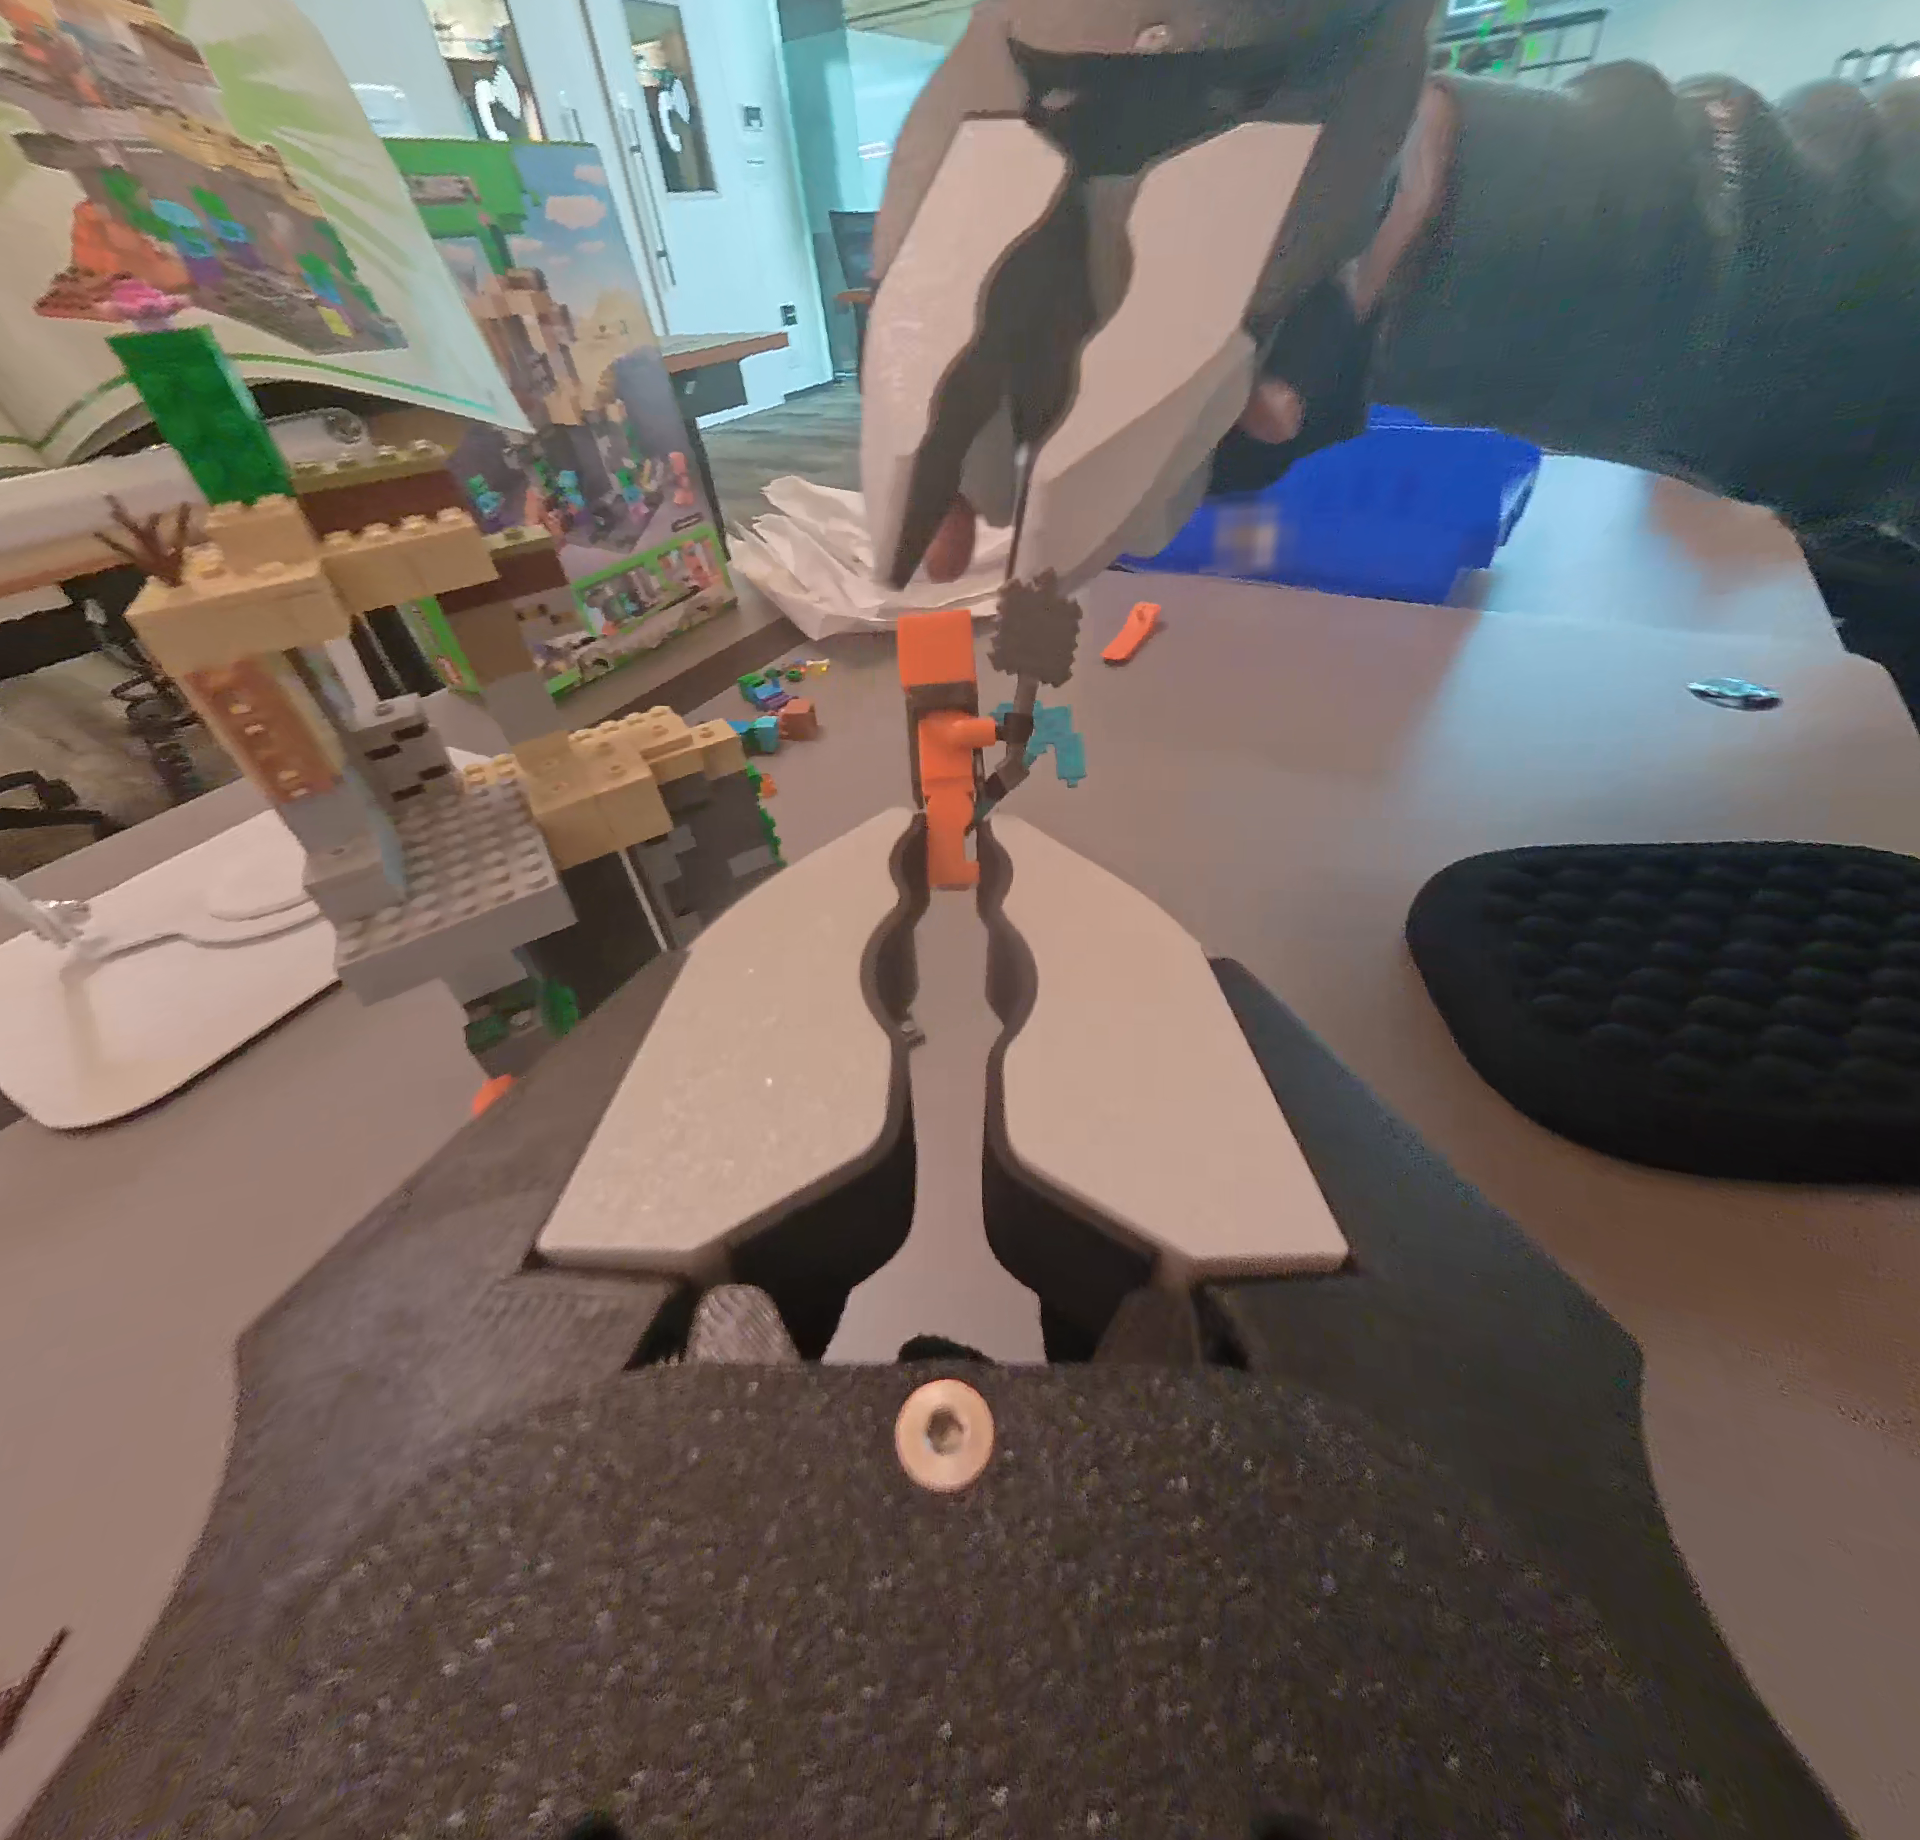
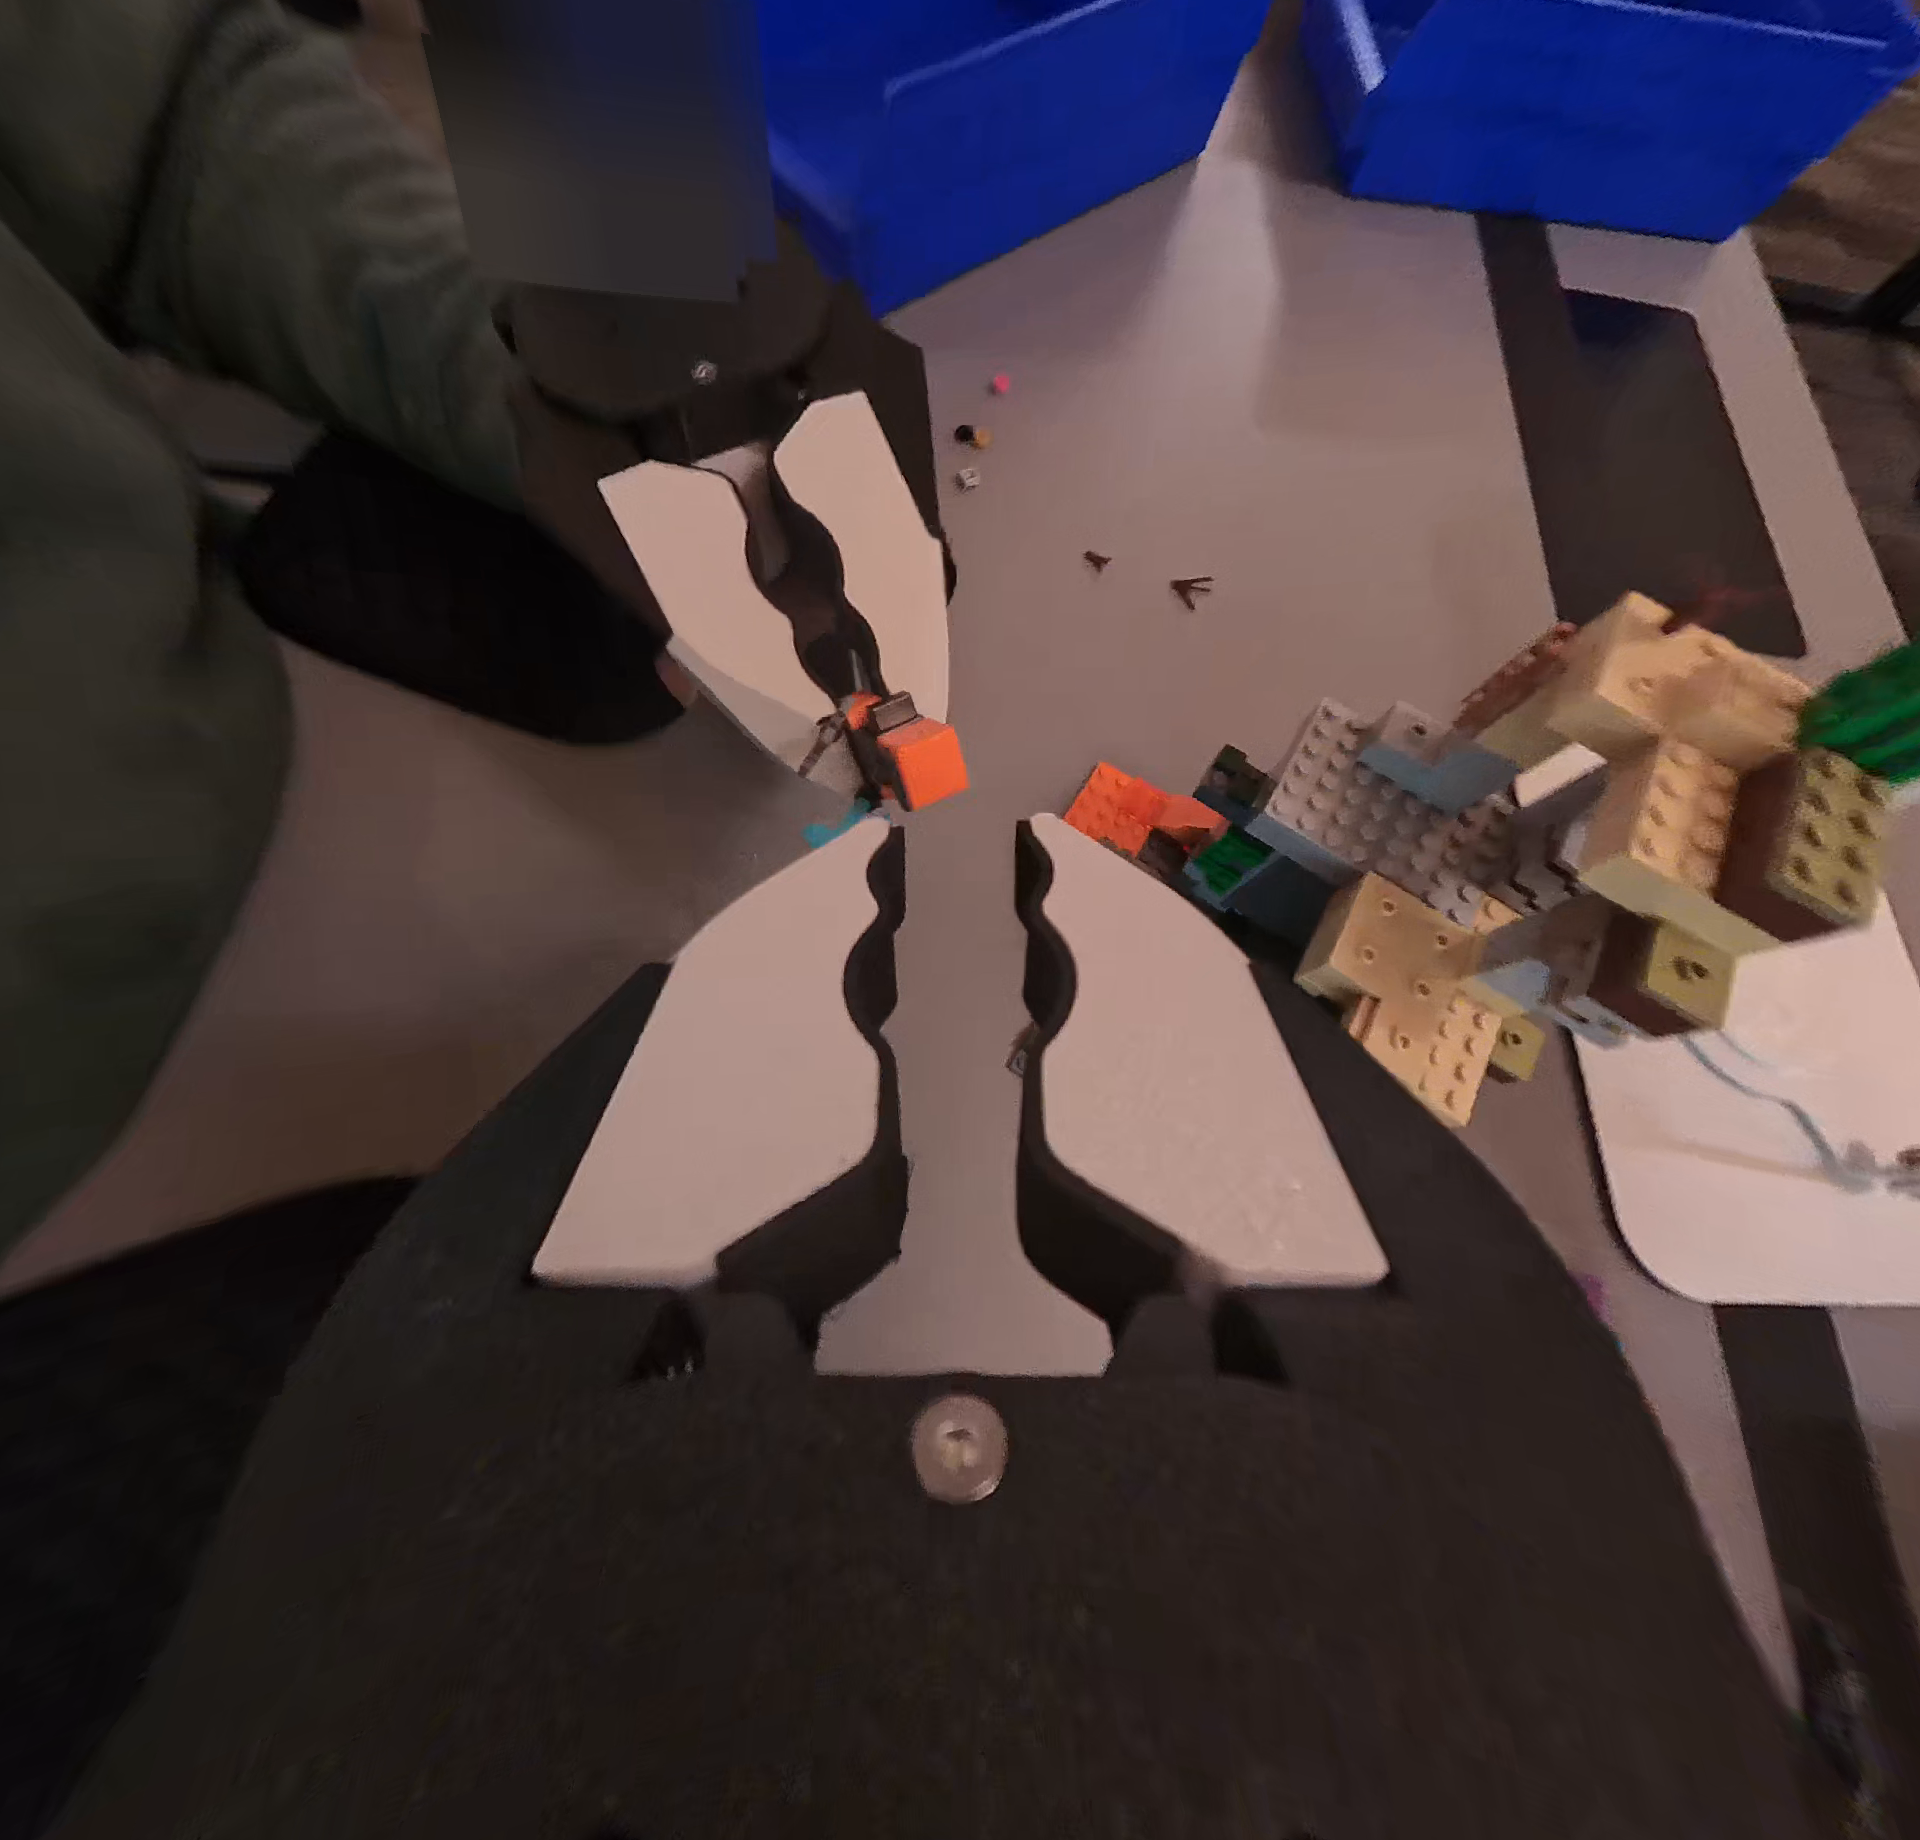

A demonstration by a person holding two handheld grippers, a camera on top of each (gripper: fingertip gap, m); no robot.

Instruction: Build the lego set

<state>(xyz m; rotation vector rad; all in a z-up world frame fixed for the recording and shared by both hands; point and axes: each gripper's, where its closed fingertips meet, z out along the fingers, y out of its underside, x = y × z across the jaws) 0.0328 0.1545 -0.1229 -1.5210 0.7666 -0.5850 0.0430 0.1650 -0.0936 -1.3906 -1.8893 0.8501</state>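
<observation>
In the left wrist view, the left gripper (image 1: pixel 948 860) has its fingers clamped on the legs of an orange minifigure (image 1: pixel 943 741), which stands upright with its long axis vertical and a teal pickaxe (image 1: pixel 1049 746) at its side. The right gripper (image 1: pixel 971 569) comes down from above, its tips just over the figure's head beside a dark spiky piece (image 1: pixel 1034 627). The part-built model (image 1: pixel 416 751) stands to the left on the counter (image 1: pixel 1351 803), clear of the path.

In the right wrist view, the right gripper (image 2: pixel 954 834) is empty, its fingers parted. The minifigure (image 2: pixel 914 767) lies just ahead and slightly left, held by the left gripper (image 2: pixel 847 751). Blue bins (image 2: pixel 1039 128) sit well behind.
</observation>
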